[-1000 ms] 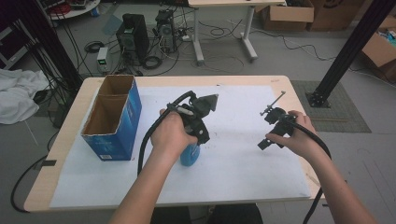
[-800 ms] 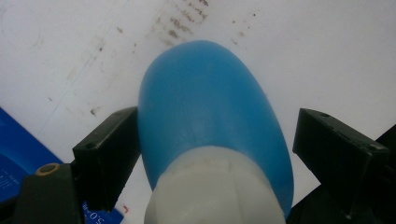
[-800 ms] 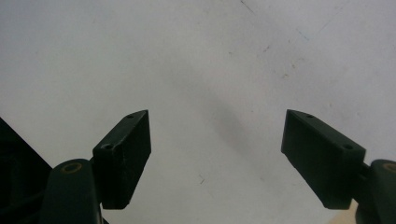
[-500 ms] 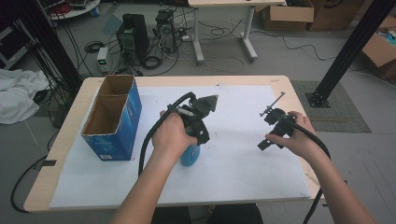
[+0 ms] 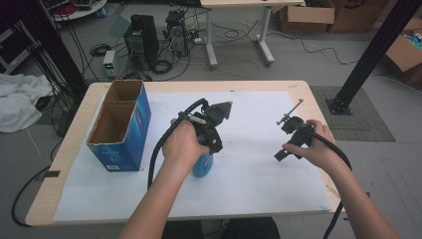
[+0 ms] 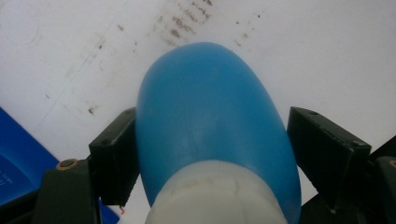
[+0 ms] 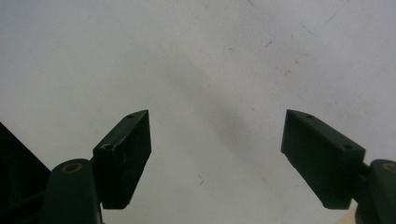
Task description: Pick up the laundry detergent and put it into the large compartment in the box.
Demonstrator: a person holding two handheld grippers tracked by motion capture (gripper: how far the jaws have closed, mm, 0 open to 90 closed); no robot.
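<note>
Tongs of left gripper (image 6: 205, 154) straddle blue bottle (image 6: 210, 116), jaws just been closing; left pad touching bottle's side, right pad apart by thin gap, so no grip yet. Bottle lies on white sheet near desk (image 5: 303, 87) middle, toward near edge, beside blue box (image 5: 122, 144). Advice: centre bottle, squeeze evenly above white cap, lift straight. Left hand (image 5: 181, 144) arched over gripper, pointing down. Right gripper (image 7: 224, 154) tongs released, empty, hovering toward right edge.

both forearms are showing bare, no sleeves; the left gripper (image 5: 202, 130) is wearing black, with a grey three-cornered plate and a thick black cable; the right gripper (image 7: 217, 154) is showing blocky black jaws with small screw holes.
</note>
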